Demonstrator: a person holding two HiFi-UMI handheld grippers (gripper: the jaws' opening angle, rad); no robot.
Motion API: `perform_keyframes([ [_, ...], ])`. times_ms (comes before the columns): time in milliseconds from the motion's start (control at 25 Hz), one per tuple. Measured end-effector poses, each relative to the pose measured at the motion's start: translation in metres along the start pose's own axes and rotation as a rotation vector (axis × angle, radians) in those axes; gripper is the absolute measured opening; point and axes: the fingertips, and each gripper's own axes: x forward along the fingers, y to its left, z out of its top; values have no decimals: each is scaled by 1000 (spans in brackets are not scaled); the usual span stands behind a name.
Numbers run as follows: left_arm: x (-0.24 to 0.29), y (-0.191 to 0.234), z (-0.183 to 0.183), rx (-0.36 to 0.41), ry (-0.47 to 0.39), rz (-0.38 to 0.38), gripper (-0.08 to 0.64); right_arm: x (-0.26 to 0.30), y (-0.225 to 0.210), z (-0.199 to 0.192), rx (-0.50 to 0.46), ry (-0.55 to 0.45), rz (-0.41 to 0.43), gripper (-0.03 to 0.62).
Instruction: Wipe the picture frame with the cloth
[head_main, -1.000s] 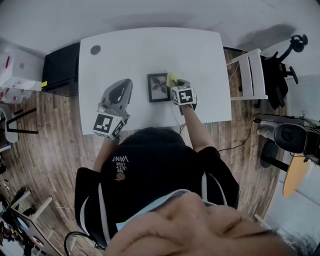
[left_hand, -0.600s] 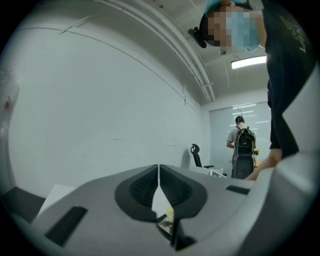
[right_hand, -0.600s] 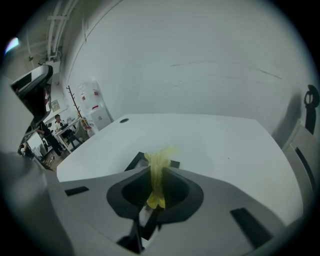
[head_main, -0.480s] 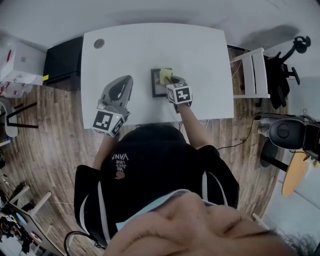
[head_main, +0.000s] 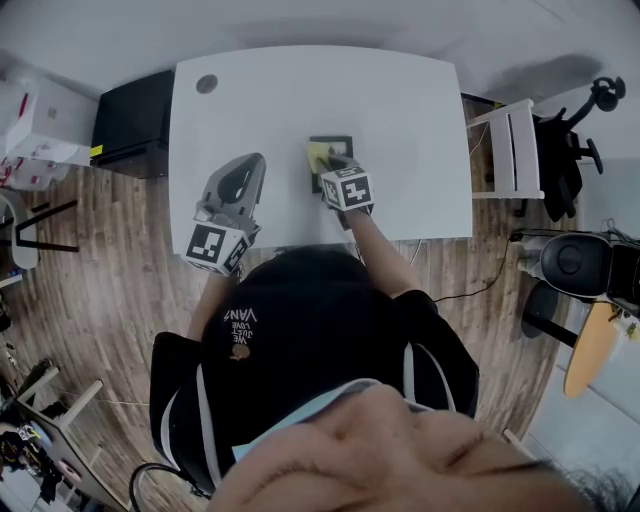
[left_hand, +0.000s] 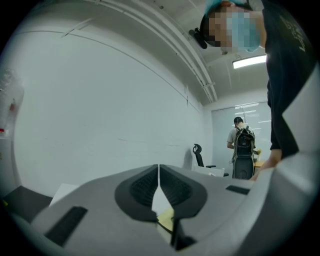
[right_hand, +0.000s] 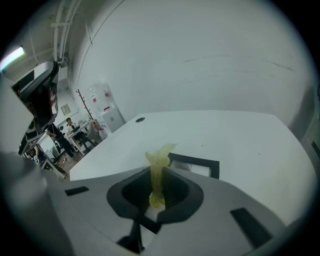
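A black picture frame lies flat on the white table. In the right gripper view the frame shows just beyond the jaws. My right gripper is over the frame's left part, shut on a yellow cloth that sticks up between the jaws. My left gripper hangs at the table's near edge, left of the frame, shut with nothing in it. In the left gripper view my left gripper points up at the wall.
A white chair stands at the table's right side and a black office chair beyond it. A black cabinet stands to the table's left. A round grommet sits in the table's far left corner. People stand in the room behind.
My right gripper has carried the cloth leftward across the frame, from its right edge to its left part. The left gripper has stayed where it was.
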Motion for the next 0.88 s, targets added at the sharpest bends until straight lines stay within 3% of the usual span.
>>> perform_keyframes([
  [320,1,-1,0,-4,0,0,20,2,8,-2,24,3,35,38],
  [880,7,-3,-3,-5,9,-18,20,4,-24,-27,-14,80,-30,38],
])
